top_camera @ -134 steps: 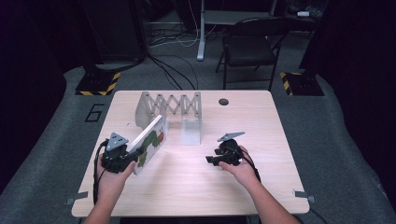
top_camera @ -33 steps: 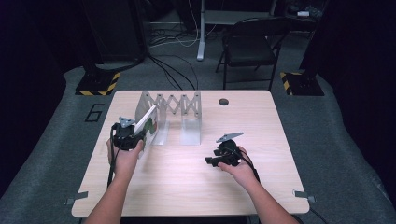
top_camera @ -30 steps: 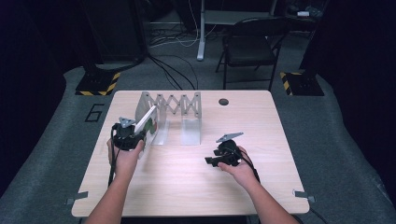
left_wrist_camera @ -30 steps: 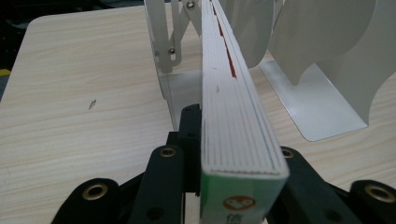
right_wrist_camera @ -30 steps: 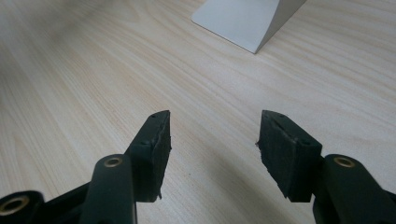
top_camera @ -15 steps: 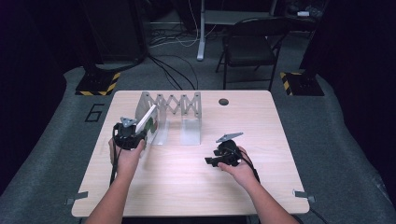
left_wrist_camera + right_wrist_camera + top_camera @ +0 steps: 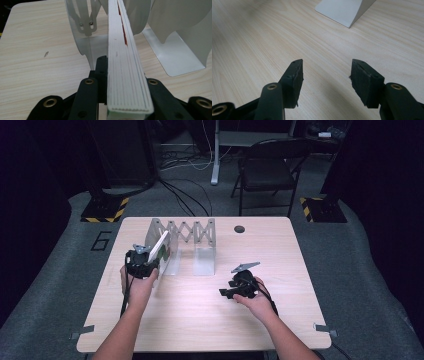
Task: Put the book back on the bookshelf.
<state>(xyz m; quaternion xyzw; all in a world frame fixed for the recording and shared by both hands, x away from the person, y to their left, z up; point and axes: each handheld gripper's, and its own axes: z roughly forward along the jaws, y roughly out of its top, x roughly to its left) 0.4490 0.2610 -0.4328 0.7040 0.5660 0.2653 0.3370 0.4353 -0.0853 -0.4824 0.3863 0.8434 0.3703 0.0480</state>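
You've carried the book (image 7: 126, 75) up from the desk (image 7: 200, 320) edge to the rack (image 7: 187, 232); your left gripper (image 7: 142, 262) pinches it upright at the leftmost slot, ready to slide in. Your right gripper (image 7: 325, 82) rests idle, jaws spread, nothing between them.

Rack dividers (image 7: 200, 232) flank book (image 7: 161, 247) closely; bare tabletop (image 7: 200, 315) near person passable.
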